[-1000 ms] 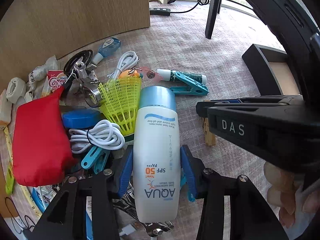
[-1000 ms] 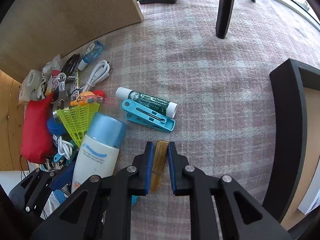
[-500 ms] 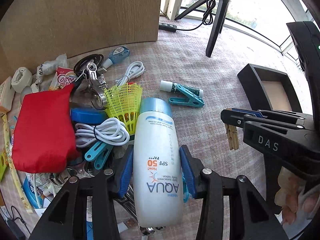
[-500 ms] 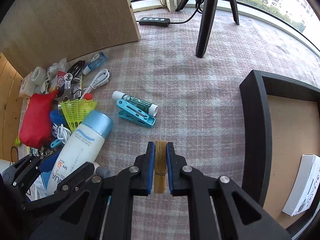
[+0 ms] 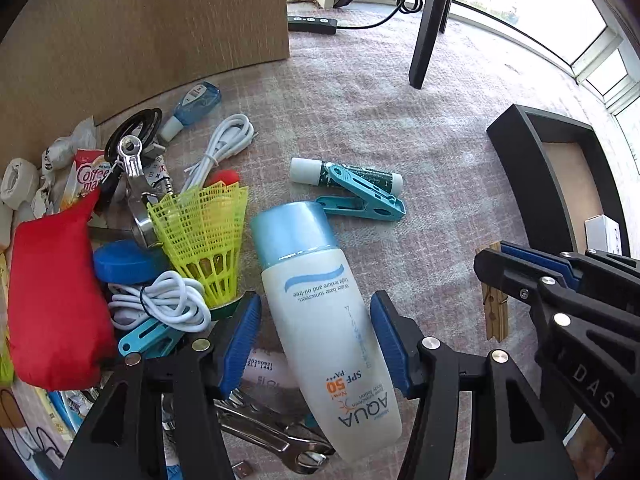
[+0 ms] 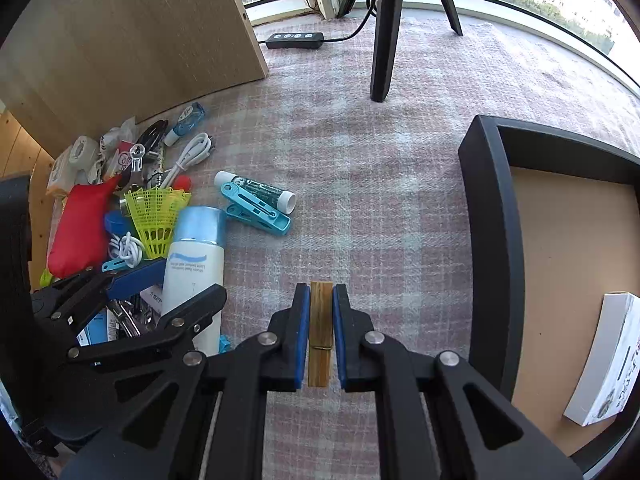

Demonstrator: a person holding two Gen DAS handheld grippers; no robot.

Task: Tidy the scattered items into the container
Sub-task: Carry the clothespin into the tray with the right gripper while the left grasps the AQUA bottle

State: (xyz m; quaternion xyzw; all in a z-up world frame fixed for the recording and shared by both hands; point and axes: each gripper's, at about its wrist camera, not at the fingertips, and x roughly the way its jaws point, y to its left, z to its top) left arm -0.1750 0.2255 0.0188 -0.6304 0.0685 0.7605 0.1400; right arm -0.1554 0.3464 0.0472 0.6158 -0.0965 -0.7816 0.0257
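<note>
My right gripper (image 6: pixel 321 300) is shut on a wooden clothespin (image 6: pixel 320 332) and holds it above the carpet, left of the black container (image 6: pixel 490 216); it also shows in the left wrist view (image 5: pixel 494 300). My left gripper (image 5: pixel 316 328) is open around a white and blue sunscreen bottle (image 5: pixel 324 312) that lies on the pile, with a gap at each finger. The bottle also shows in the right wrist view (image 6: pixel 194 264). A white box (image 6: pixel 604 360) lies inside the container.
A clutter pile lies to the left: red pouch (image 5: pixel 52 296), yellow shuttlecock (image 5: pixel 204 236), white cables (image 5: pixel 160 304), blue clothespin (image 5: pixel 360 196) on a green tube (image 5: pixel 348 174). A wooden panel (image 6: pixel 132 44) stands behind. A black tripod leg (image 6: pixel 384 32) and power strip (image 6: pixel 294 39) are farther back.
My right gripper has lifted the wooden clothespin and carried it right toward the container. My left gripper's fingers have opened away from the sunscreen bottle, which now lies tilted.
</note>
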